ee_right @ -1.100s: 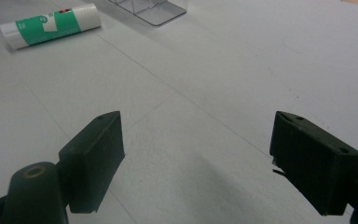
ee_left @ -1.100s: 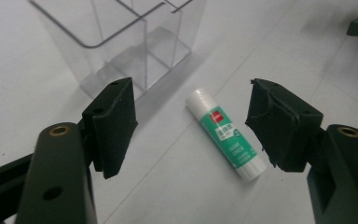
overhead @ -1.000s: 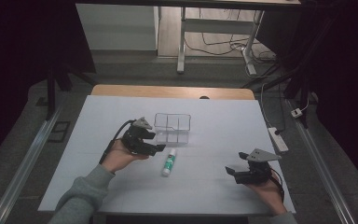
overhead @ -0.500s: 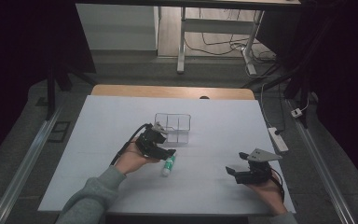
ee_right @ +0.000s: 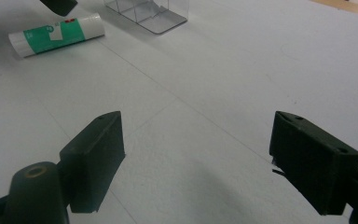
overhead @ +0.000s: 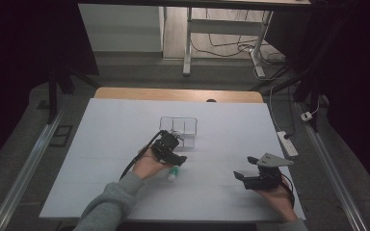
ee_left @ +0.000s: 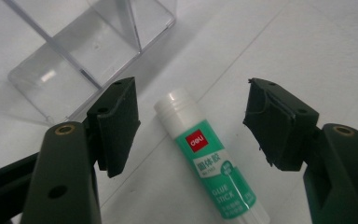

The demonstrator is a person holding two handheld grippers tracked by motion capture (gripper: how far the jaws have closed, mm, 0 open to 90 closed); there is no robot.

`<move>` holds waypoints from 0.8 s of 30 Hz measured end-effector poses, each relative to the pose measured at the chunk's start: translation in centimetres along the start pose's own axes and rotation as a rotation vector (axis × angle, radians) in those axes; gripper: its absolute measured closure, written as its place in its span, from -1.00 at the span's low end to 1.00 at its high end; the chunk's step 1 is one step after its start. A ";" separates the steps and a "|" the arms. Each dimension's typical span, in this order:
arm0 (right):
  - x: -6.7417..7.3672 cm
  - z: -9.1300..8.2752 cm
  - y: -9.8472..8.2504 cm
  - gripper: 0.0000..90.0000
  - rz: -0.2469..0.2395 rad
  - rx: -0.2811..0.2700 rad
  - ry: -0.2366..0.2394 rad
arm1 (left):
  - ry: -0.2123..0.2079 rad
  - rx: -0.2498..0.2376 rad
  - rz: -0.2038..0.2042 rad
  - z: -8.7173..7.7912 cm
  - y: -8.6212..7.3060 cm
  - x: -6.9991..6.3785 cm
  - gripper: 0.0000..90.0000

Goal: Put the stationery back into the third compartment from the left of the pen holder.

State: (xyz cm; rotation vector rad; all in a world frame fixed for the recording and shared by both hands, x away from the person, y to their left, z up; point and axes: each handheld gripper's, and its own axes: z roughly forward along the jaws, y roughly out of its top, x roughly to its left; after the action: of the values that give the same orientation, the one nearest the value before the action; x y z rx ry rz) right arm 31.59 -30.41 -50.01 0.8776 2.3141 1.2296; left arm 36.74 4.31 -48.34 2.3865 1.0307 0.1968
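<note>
Glue stick lying flat on white table, white cap end toward clear plastic organizer, just beside it on the near side, not touching. Left gripper lowered over glue stick, jaws spread wide, one either side of the cap end, pads clear of the tube, nothing gripped. Organizer's clear wall just past the left jaw in left gripper view, compartments bare as far as visible. Right gripper well apart from glue stick, off to the right near table's front edge, resting low over bare tabletop, jaws released wide, nothing between them. From right gripper view, glue stick far off with organizer beyond it. Grey sleeve on left forearm.
</note>
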 end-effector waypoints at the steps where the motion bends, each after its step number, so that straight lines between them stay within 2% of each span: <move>1: 0.0 0.0 0.0 -0.61 -0.003 0.002 -0.003 | 0.001 0.010 -0.003 0.2 0.0 0.0 -0.23; 6: 0.0 -0.1 0.1 -0.61 -0.006 -0.001 -0.007 | 0.000 0.051 -0.036 1.4 0.1 0.0 -0.21; 11: 0.0 0.1 0.1 -0.61 -0.012 0.008 0.000 | -0.005 0.059 -0.056 2.0 0.2 0.2 -0.14; 15: 0.0 0.0 0.0 -0.61 -0.010 0.007 -0.004 | -0.003 0.089 -0.055 2.5 0.1 0.2 -0.08; 19: 0.0 0.1 0.0 -0.61 -0.011 0.008 -0.006 | -0.006 0.091 -0.067 2.7 0.0 0.2 0.02; 24: 0.1 0.1 0.0 -0.61 -0.015 0.012 -0.011 | 0.012 0.099 -0.073 3.1 -0.1 0.1 0.17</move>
State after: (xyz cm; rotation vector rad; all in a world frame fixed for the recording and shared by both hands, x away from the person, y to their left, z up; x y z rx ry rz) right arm 31.63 -30.28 -50.05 0.8678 2.3172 1.2033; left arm 37.76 3.20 -51.02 2.4339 1.1554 0.1362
